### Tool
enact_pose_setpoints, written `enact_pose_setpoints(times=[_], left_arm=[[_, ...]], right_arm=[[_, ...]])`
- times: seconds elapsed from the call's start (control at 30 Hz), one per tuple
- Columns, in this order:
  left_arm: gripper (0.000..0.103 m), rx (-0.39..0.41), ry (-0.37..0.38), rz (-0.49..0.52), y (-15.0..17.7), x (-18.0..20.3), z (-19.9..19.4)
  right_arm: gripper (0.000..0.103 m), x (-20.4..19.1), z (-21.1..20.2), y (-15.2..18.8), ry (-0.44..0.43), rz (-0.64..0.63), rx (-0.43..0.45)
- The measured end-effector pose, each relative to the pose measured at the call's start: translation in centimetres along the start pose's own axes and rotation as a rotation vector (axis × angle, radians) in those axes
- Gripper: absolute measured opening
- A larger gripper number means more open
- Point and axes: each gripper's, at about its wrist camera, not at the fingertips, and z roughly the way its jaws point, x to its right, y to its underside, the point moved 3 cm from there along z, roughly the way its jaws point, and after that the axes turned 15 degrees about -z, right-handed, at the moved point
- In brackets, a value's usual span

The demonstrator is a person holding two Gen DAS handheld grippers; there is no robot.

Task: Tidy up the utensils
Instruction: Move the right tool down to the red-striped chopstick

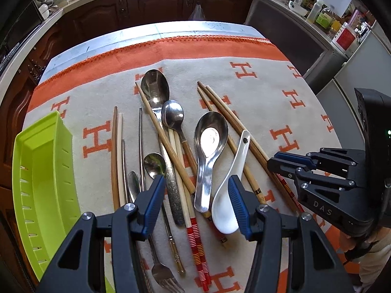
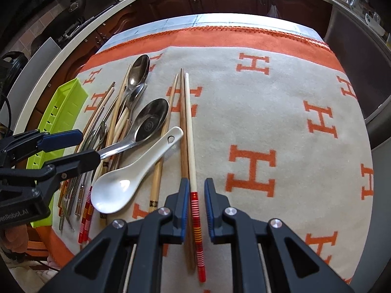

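A heap of utensils lies on a beige cloth (image 2: 281,102) with orange H letters. It includes steel spoons (image 1: 155,88), a steel soup spoon (image 1: 210,136), a white ceramic spoon (image 1: 223,210) (image 2: 117,188), a fork (image 1: 163,278) and several chopsticks. My left gripper (image 1: 196,180) (image 2: 83,146) hovers open over the spoon handles, its right pad beside the white spoon. My right gripper (image 2: 196,183) (image 1: 273,162) points down with its jaws narrow around a red-striped chopstick (image 2: 195,210). A gap shows at the right pad. The left pad covers a brown chopstick (image 2: 183,127).
A lime-green slotted tray (image 1: 41,171) (image 2: 63,112) stands at the table's left edge. Dark wooden cabinets (image 1: 156,2) run behind the table. Bottles and jars (image 1: 325,17) crowd a counter at the far right. A person's hand (image 2: 14,239) holds the left gripper.
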Motion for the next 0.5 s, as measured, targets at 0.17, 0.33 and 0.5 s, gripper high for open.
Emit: enact_pose_setpoints(times=[0.17,0.33,0.5], left_arm=[[0.052,0.013,0.020,0.009,0.3,0.5,-0.7],[0.052,0.029,0.029,0.007,0.3,0.2,-1.3],[0.052,0.030,0.039,0.004,0.5,0.4,-1.6]], right_arm=[[0.016,-0.6,0.0,-0.3,0.054,-0.069,-0.005],[0.015,0.6,0.1,0.4,0.027,-0.024,-0.017],[0.016,0.3,-0.1,0.9,0.054,-0.054,-0.012]])
